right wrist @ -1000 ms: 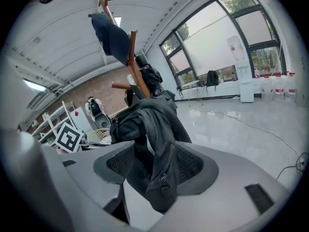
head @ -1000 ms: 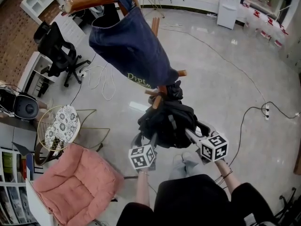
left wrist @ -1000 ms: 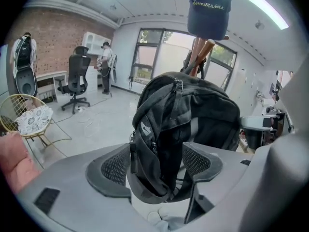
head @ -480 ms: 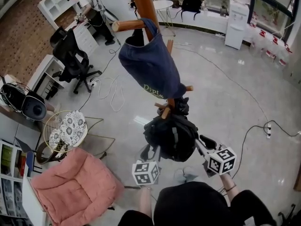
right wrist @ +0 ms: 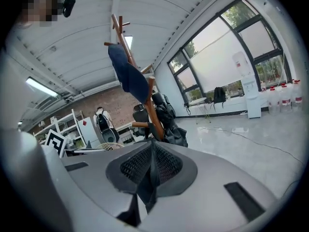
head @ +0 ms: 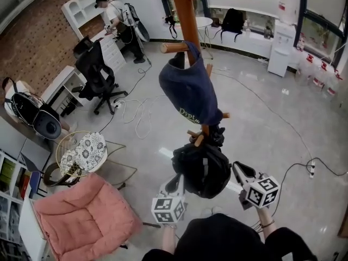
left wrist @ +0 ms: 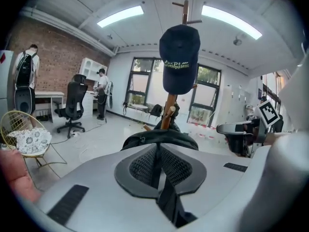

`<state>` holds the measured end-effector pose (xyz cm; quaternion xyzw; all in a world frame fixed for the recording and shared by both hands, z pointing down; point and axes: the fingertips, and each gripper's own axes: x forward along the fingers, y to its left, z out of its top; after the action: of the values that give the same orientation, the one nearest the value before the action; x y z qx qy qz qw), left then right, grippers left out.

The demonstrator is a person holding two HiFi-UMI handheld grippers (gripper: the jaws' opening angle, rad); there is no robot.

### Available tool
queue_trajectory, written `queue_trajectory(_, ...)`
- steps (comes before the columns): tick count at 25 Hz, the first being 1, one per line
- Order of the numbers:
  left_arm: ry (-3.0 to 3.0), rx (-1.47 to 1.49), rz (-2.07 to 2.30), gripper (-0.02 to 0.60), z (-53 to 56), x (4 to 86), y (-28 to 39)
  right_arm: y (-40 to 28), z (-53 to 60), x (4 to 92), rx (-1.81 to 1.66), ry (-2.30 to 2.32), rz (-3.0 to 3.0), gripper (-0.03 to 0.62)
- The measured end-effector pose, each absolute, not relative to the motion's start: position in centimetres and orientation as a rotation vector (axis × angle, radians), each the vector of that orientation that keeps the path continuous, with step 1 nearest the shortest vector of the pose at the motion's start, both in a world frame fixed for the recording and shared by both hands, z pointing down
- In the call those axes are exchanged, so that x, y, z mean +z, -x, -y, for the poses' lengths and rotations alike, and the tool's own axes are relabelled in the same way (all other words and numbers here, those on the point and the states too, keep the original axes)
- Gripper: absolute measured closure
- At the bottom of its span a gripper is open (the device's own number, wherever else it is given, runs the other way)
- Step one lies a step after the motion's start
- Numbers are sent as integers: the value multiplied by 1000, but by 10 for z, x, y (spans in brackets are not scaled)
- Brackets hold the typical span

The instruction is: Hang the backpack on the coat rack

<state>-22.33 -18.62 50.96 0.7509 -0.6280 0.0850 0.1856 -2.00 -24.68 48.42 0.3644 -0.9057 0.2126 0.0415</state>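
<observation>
The black backpack [head: 202,165] hangs from a low peg of the wooden coat rack [head: 187,15], below a navy cap [head: 190,91] on a higher peg. My left gripper [head: 175,182] is close under the backpack's left side. My right gripper [head: 239,170] stands just off its right side, apart from it. Both sets of jaws are closing, pads nearly together, with nothing between them. In the left gripper view the backpack [left wrist: 159,138] bulges just beyond the left gripper [left wrist: 157,151]. In the right gripper view the backpack [right wrist: 166,117] hangs farther off, past the right gripper [right wrist: 151,146].
A pink cushioned chair [head: 81,216] and a round wire seat [head: 81,151] stand to the left. A black office chair [head: 100,78], a fan [head: 46,126] and loose floor cables [head: 136,110] lie farther left. A person [head: 117,15] stands at a desk at the back.
Both grippers have let go of the backpack and risen while their jaws closed. The backpack stays on its peg. The head view has tilted up, showing more of the room.
</observation>
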Motion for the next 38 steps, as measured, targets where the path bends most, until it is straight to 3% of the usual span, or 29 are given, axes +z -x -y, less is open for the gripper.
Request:
queue_trajectory(19,-2244,155,1960,565,177,429,246,17,261,411,337,-1155,2928,579)
queue_trajectory(38,-2177,217,2083,565,178,428,263,6,275,406,275,-1213,2935,580)
